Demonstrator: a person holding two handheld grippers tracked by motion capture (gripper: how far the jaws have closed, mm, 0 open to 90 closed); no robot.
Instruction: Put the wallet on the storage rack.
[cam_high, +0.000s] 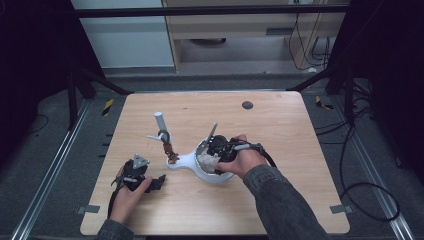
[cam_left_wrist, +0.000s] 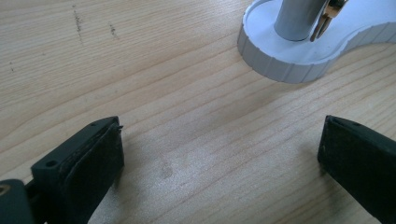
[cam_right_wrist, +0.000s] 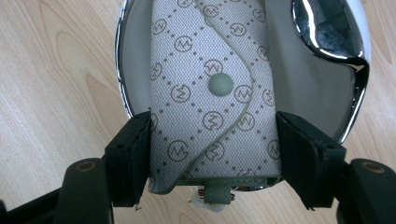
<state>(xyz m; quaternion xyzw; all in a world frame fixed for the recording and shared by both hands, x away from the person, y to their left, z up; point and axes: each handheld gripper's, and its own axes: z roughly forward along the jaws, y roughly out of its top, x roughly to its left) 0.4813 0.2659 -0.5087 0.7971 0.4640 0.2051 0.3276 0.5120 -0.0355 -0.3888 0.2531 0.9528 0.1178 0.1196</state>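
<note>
A grey patterned pouch (cam_right_wrist: 187, 65) with a round snap (cam_right_wrist: 220, 85) lies over the chrome-rimmed dish (cam_right_wrist: 122, 70) of a white stand (cam_high: 186, 161). My right gripper (cam_right_wrist: 213, 128) is shut on the pouch's lower end, one pad on each side. In the high view that gripper (cam_high: 216, 150) sits over the dish (cam_high: 216, 176), held by a hand in a dark sleeve. My left gripper (cam_high: 160, 180) rests low at the table's near left, open with bare wood between its jaws (cam_left_wrist: 222, 135). The stand's small round foot (cam_left_wrist: 280, 60) and grey post (cam_left_wrist: 299, 18) lie just ahead of it.
The stand's grey post (cam_high: 160, 122) rises upright with side hooks and a brass piece (cam_high: 170, 150) hanging near its foot. A shiny chrome piece (cam_right_wrist: 327, 28) sits at the dish's far edge. A dark round hole (cam_high: 247, 105) marks the wooden table (cam_high: 280, 200) at the back.
</note>
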